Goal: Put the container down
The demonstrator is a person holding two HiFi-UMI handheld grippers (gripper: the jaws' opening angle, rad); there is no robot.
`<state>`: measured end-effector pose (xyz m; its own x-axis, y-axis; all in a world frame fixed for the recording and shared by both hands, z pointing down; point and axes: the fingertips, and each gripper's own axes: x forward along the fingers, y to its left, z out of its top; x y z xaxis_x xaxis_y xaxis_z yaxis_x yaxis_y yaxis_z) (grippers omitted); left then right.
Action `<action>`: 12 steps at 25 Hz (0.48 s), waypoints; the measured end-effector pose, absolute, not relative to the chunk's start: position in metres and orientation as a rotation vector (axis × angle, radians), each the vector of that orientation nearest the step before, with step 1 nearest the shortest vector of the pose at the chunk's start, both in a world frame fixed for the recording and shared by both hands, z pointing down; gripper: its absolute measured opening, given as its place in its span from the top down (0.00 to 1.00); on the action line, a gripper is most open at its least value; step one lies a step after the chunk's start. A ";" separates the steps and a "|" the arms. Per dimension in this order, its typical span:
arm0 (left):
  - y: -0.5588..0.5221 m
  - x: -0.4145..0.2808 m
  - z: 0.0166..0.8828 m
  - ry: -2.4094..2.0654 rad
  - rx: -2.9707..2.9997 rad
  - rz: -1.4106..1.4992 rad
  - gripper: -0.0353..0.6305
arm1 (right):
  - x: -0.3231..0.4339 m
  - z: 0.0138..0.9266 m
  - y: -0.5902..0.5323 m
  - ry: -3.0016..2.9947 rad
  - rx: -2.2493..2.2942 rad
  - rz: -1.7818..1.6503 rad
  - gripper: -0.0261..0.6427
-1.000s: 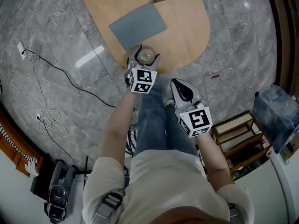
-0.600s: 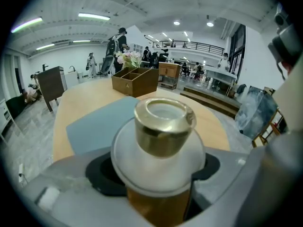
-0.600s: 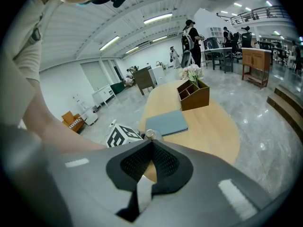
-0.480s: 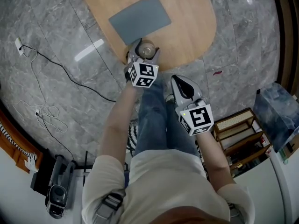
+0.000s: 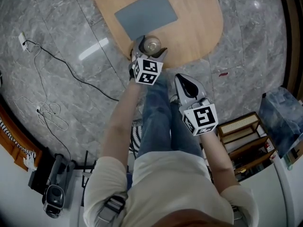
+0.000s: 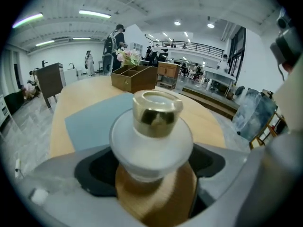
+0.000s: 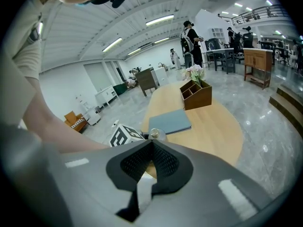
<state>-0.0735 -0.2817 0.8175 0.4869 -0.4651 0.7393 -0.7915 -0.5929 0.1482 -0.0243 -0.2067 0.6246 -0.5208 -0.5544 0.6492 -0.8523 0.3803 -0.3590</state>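
head: overhead, steeply down | gripper views: low, along jaws | shared: table [image 5: 199, 25]

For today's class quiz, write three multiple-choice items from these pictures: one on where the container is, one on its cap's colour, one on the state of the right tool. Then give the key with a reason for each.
1. Where is the container?
A. on a chair
B. at the wooden table, by its rounded edge
C. on the floor

2. What colour is its cap?
A. red
B. blue
C. gold

3. How is the right tool?
A. shut, nothing between its jaws
B. clamped on the container
C. wide open

Key:
1 B: the head view shows it over the wood by the edge, between the jaws of the left tool, which have just been opening.
2 C: the left gripper view shows shiny gold.
3 A: the right gripper view shows its pads meeting, empty.
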 end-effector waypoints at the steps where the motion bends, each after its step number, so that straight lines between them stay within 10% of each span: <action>1: -0.279 -0.077 0.815 -1.060 2.246 0.894 0.25 | -0.025 0.624 -0.204 -2.225 1.210 0.945 0.96; 9: -0.214 -0.098 0.776 -1.177 2.145 0.745 0.25 | -0.015 0.616 -0.159 -2.275 1.187 0.907 0.96; 12: -0.186 -0.096 0.748 -1.229 2.146 0.692 0.53 | -0.010 0.609 -0.138 -2.300 1.187 0.890 0.96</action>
